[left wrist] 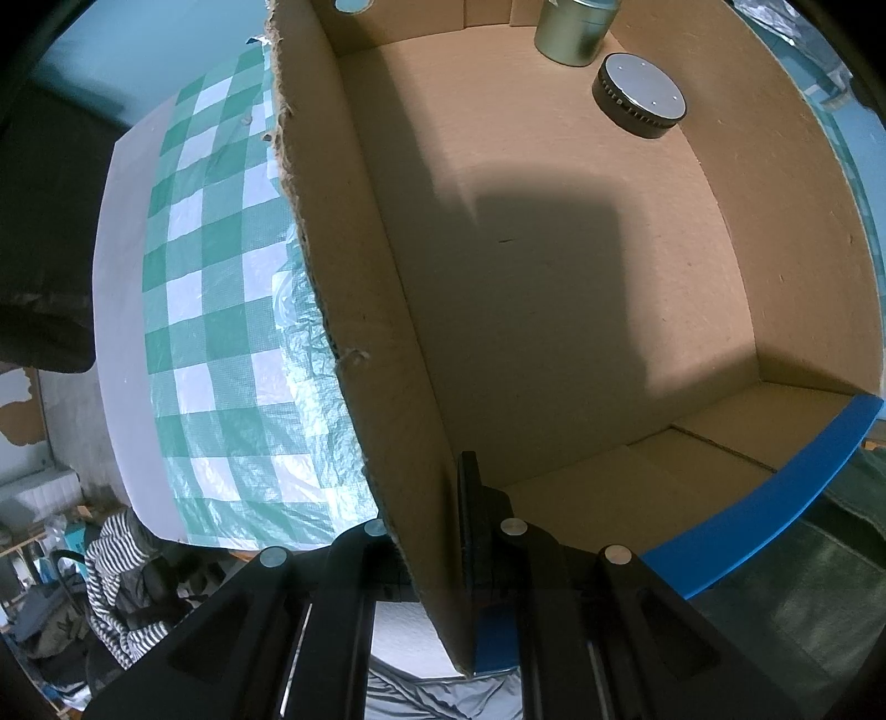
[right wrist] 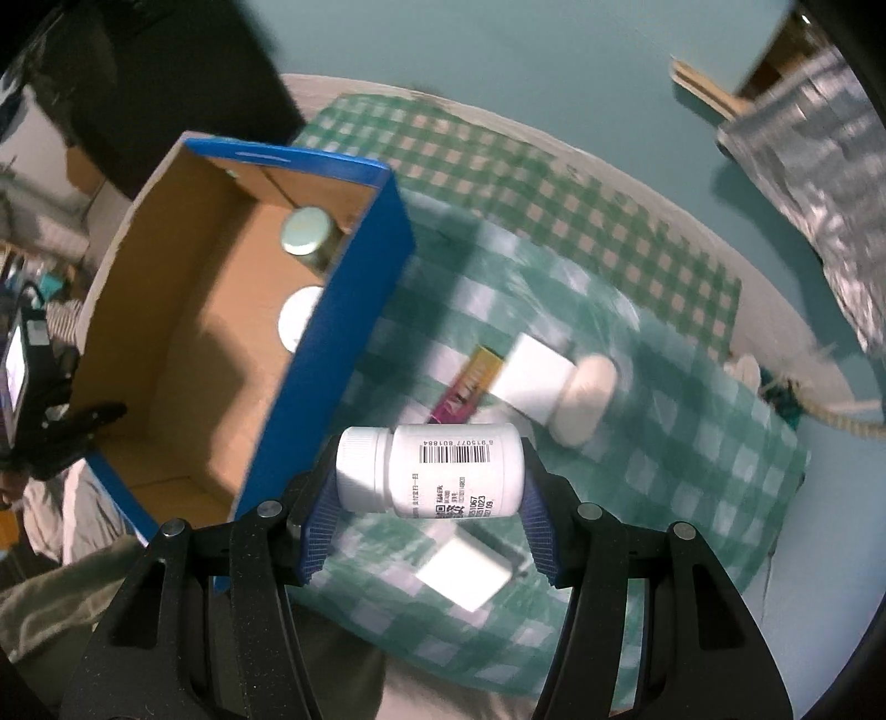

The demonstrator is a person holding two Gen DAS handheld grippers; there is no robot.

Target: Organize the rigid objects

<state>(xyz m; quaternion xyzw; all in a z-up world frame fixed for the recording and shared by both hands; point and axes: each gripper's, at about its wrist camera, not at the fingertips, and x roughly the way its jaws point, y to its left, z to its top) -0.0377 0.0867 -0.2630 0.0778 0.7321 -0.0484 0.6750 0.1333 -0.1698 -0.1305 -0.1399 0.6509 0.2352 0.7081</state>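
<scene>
My left gripper [left wrist: 437,554] is shut on the left wall of the cardboard box [left wrist: 354,266], one finger inside and one outside. Inside the box stand a metal tin [left wrist: 570,27] and a flat round silver-topped disc [left wrist: 639,94] at the far end. My right gripper [right wrist: 429,493] is shut on a white pill bottle [right wrist: 437,476] held sideways above the checked cloth, just right of the box's blue outer wall [right wrist: 332,343]. The tin [right wrist: 304,235] and the disc [right wrist: 299,321] also show in the right wrist view.
On the green checked cloth [right wrist: 637,415] lie a white bottle with a round cap [right wrist: 559,387], a pink and yellow packet [right wrist: 468,385] and a white block [right wrist: 465,570]. A rope [right wrist: 830,415] and a silver bag [right wrist: 814,166] are at the right.
</scene>
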